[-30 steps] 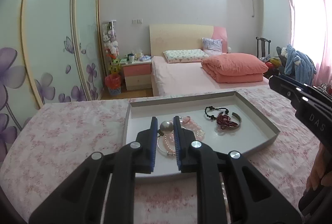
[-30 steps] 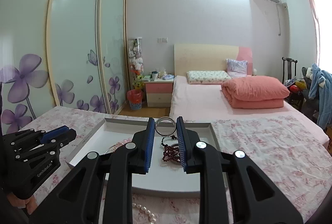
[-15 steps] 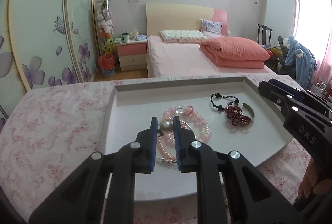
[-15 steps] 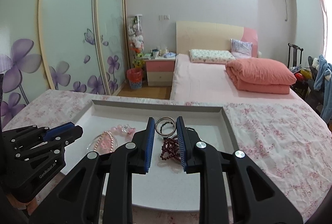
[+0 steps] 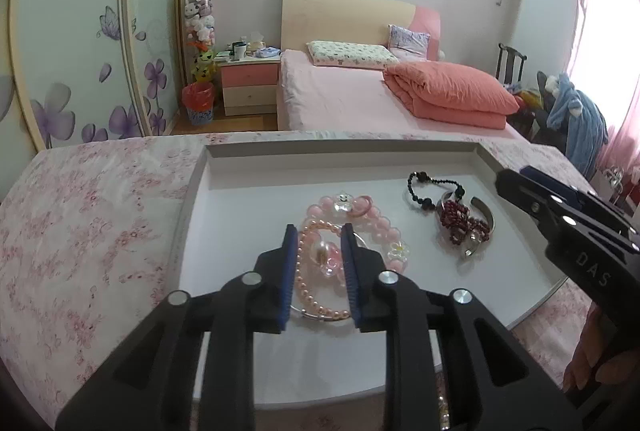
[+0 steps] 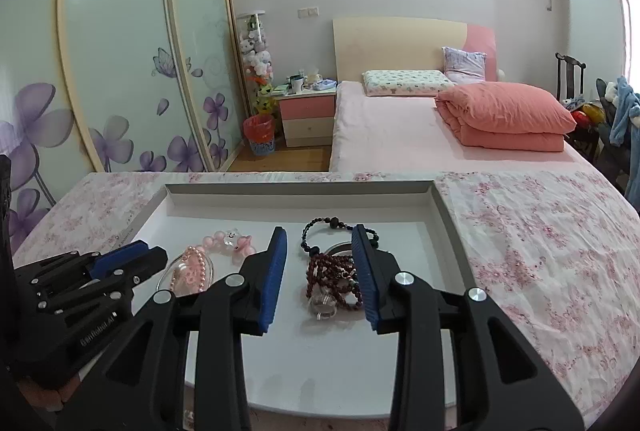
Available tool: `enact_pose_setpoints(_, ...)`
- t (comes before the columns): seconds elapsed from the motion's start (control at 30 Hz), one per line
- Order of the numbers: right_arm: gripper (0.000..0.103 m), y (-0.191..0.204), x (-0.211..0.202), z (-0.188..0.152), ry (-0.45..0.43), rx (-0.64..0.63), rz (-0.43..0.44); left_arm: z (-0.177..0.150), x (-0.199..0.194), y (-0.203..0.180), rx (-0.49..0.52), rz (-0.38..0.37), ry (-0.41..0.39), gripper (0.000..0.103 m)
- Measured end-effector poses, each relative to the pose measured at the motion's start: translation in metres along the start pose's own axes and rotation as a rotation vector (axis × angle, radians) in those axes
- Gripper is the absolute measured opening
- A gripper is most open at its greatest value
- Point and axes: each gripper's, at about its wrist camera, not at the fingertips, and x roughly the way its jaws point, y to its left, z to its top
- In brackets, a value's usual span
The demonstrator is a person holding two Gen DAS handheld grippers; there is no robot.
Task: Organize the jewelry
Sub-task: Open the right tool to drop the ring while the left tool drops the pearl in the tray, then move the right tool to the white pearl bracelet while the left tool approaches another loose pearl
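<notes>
Jewelry lay in two clusters in a white tray (image 5: 400, 159) on the flowered cloth (image 5: 92, 231): pink bead bracelets (image 5: 362, 223) to the left, a dark red bead string (image 6: 332, 273) and black bead bracelet (image 6: 320, 227) to the right. Left gripper (image 5: 319, 257) hovered over the pink cluster, right gripper (image 6: 319, 269) over the dark one. Both had just been opening; their jaws stood apart, gripping nothing.
</notes>
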Motion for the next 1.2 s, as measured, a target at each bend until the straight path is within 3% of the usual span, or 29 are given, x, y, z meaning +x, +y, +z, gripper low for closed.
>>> enact_pose_setpoints(0.53,0.035,-0.007,-0.042,-0.019,0.024,0.022,0.024,-0.014,-0.054,0.042,-0.096,0.021,-0.016,0.033)
enact_pose_setpoints(0.83,0.035,0.011,-0.056,-0.057,0.183,-0.031,0.091,-0.044,-0.082,0.054,-0.102,0.034,0.007,0.037)
enact_pose_setpoints(1.0,0.035,0.022,-0.052,-0.078,0.285,-0.063,0.078,-0.054,-0.091,0.049,-0.078,0.017,0.02,0.039)
enact_pose_setpoints(1.2,0.035,0.029,-0.047,-0.093,0.344,-0.064,0.053,-0.061,-0.098,0.034,-0.032,-0.002,0.014,0.046)
